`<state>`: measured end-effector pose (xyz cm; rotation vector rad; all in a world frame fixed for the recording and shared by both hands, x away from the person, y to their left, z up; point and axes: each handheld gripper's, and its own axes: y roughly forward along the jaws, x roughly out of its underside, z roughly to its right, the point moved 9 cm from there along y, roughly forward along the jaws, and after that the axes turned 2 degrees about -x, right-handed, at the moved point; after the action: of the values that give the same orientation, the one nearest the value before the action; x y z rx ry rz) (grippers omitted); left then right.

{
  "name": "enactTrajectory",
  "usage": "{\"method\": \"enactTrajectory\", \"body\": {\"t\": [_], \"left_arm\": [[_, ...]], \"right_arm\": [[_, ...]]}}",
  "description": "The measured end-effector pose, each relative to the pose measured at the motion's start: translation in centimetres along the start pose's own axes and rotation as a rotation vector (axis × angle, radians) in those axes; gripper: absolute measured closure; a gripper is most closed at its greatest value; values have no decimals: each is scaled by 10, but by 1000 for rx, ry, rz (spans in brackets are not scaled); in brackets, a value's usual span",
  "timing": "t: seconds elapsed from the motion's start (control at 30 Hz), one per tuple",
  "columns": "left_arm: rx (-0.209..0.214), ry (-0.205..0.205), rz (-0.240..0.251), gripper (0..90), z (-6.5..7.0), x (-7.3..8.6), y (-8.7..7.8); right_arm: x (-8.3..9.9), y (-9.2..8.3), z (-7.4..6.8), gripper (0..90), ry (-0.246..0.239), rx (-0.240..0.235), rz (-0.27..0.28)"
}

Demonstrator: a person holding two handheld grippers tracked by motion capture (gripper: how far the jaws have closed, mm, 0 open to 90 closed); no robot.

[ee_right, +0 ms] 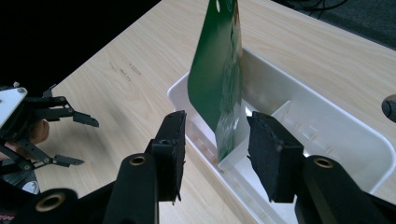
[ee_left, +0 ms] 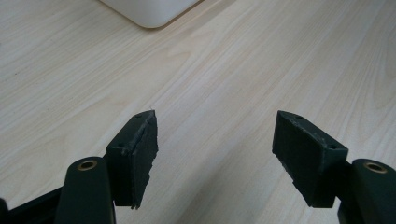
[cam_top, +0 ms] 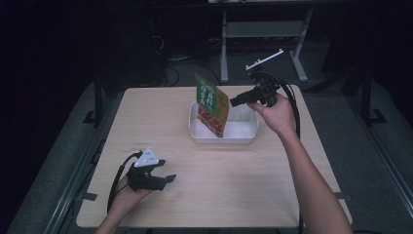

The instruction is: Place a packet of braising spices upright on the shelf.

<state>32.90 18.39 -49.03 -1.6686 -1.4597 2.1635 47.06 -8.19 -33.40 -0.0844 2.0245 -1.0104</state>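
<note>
Green packet (cam_top: 212, 103), upright in white bin (cam_top: 246, 137) at frame centre; right gripper (cam_top: 239, 100) just right, jaws apart, unclamped.

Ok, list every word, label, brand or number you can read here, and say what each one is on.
Nothing can be read for certain.
Green packet standing in the white bin: it carries light print and a picture, too small and blurred to read.
Right gripper, body at the bottom left corner of its own view: a scrap of red lettering, cut off and unreadable.
</note>
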Motion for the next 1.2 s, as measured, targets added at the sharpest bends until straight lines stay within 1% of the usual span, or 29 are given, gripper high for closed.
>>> {"method": "enactTrajectory", "body": {"t": [0.13, 0.4, 0.57, 0.6, 0.73, 0.8, 0.83, 1.2], "left_arm": [[0, 1, -1, 307, 0, 0, 0], [-2, -11, 3, 298, -1, 0, 0], [-5, -11, 9, 297, -1, -1, 0], [-6, -10, 8, 296, -1, -1, 0], [-5, -14, 6, 294, -1, 0, 0], [-6, -17, 6, 294, -1, 0, 0], [-6, -18, 6, 294, -2, 0, 0], [-8, -18, 8, 292, -3, 0, -1]], "right_arm": [[5, -3, 1, 548, -1, 0, -2], [19, -12, 3, 530, 8, 1, 1], [30, -16, 4, 525, 13, 0, 4], [35, -17, 5, 521, 15, 1, -1], [43, -18, 7, 516, 20, -2, 1], [50, -18, 10, 506, 23, 5, -13], [52, -18, 10, 506, 24, 6, -7], [69, -21, 13, 502, 39, 0, -9]]}}
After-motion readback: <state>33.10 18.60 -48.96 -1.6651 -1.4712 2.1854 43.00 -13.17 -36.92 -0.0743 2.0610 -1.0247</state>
